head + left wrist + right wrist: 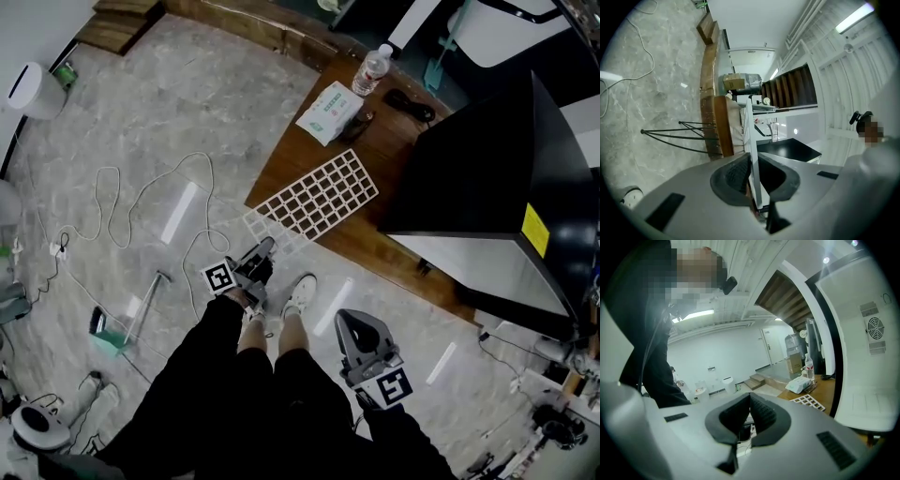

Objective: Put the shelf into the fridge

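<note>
The shelf [319, 197] is a white grid panel lying on the wooden table [295, 150], its near corner overhanging the table's edge. My left gripper [263, 247] reaches up to that corner. In the left gripper view the shelf [751, 136] runs edge-on between the jaws, and the left gripper [751, 161] is shut on it. My right gripper [353, 324] hangs low by the person's legs, shut and empty, apart from the shelf. The right gripper [750, 401] points toward the table, where the shelf [808, 401] shows far off. The black-and-white fridge [497, 187] stands right of the table.
A water bottle [372, 71] and a tissue pack [329, 112] sit at the table's far end, with a black cable [412, 105] beside them. White cords [122, 211] loop over the marble floor at left. The person's shoes [298, 295] stand just below the table's edge.
</note>
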{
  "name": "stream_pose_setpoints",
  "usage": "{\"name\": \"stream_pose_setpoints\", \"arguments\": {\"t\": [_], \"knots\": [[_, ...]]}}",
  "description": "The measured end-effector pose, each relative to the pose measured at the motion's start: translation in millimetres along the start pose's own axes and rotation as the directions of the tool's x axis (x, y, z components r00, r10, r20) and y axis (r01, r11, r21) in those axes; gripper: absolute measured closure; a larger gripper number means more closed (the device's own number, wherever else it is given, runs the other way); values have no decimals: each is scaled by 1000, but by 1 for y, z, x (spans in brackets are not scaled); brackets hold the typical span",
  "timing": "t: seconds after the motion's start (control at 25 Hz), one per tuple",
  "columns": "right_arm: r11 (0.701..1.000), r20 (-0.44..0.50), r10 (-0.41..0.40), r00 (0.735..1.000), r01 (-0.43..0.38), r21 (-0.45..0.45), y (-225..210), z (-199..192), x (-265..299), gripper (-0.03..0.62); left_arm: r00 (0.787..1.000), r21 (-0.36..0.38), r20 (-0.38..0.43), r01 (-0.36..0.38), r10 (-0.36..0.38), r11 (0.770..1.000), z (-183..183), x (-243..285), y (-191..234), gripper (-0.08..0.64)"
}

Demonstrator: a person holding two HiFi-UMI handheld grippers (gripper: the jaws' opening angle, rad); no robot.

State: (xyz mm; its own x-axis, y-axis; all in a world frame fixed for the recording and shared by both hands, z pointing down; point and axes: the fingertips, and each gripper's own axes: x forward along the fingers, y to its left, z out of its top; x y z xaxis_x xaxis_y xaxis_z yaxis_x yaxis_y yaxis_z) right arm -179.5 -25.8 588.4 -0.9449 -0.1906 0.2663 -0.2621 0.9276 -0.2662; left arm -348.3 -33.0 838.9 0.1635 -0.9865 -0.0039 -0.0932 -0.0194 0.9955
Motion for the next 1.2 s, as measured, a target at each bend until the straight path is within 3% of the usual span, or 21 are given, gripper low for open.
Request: {"name": "stream_pose_setpoints", "arguments": {"t": [0.52,0.72,1.0,1.08,1.2], "knots": [[997,-28,-77,997,77,14,2,10,-6,591,998,-8,-14,69,-69,998,20,-88,-91,517],[978,-23,-150,988,152,140,-6,10,-14,589,992,-15,-79,102,-103,995,20,-123,-139,517],[916,-11,-280,960,271,295,-15,6,-47,532,965,-28,-223,135,-138,990,14,-149,-204,515],[884,1,-316,949,294,363,-19,0,-61,521,951,-28,-264,157,-158,987,9,-145,-218,515],[813,19,-375,927,319,487,-24,-12,-86,481,925,-57,-329,180,-189,982,-3,-136,-232,515]]}}
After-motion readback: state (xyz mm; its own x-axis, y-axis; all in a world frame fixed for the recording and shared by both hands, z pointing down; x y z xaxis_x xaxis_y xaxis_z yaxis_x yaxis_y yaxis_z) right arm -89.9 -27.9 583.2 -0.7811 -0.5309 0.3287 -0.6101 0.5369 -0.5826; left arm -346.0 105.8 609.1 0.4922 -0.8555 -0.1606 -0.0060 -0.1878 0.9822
